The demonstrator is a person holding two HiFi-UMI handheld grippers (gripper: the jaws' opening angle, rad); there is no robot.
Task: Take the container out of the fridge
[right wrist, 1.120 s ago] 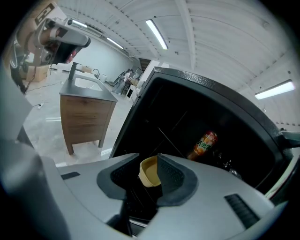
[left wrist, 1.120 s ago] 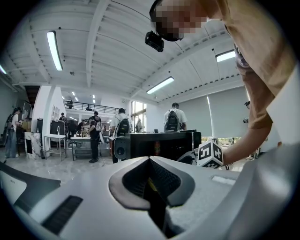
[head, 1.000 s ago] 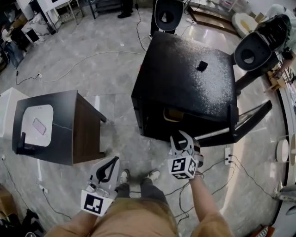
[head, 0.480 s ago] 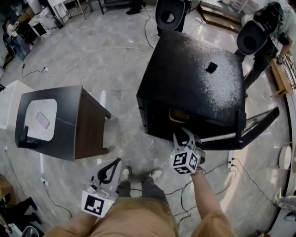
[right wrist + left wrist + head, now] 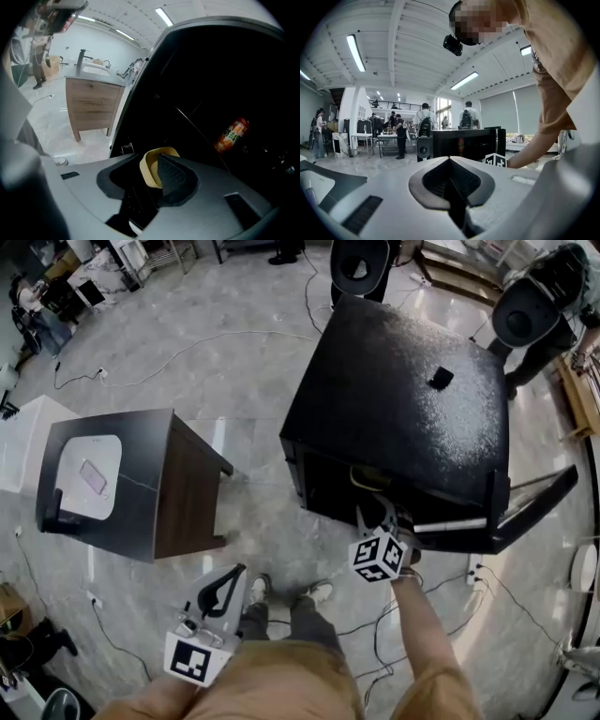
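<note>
While the fridge door (image 5: 536, 510) hangs open to the right: reaching in for the container looks to be the step in hand; nothing has been lifted out yet.
Fridge (image 5: 403, 413): a low black box on the floor, its open front facing the person, its inside dark.
Container (image 5: 151, 171): a pale yellow tub inside the fridge, close behind the open front, tilted so that its hollow shows in the right gripper view.
Right gripper (image 5: 378, 517): at the mouth of the fridge and angled downward. Its jaws stand wide and have just been opening a little further. The tub's rim lies between them, tight beside the right pad, and the left pad is well clear of it, so there is no grip.
Left gripper (image 5: 234, 574): held low at the person's near left, well apart from the fridge. Its jaws are together with nothing between them.
Can (image 5: 232, 135): an orange drink can deeper in and to the right, apart from the tub.
Next move, as I judge it: push the right gripper a little farther in so that both pads straddle the tub's wall. Then close firmly and draw it back toward the near side, through the opening.
Care needed: the tilted rim could slip off one pad, so the bite should be deep before pulling.
</note>
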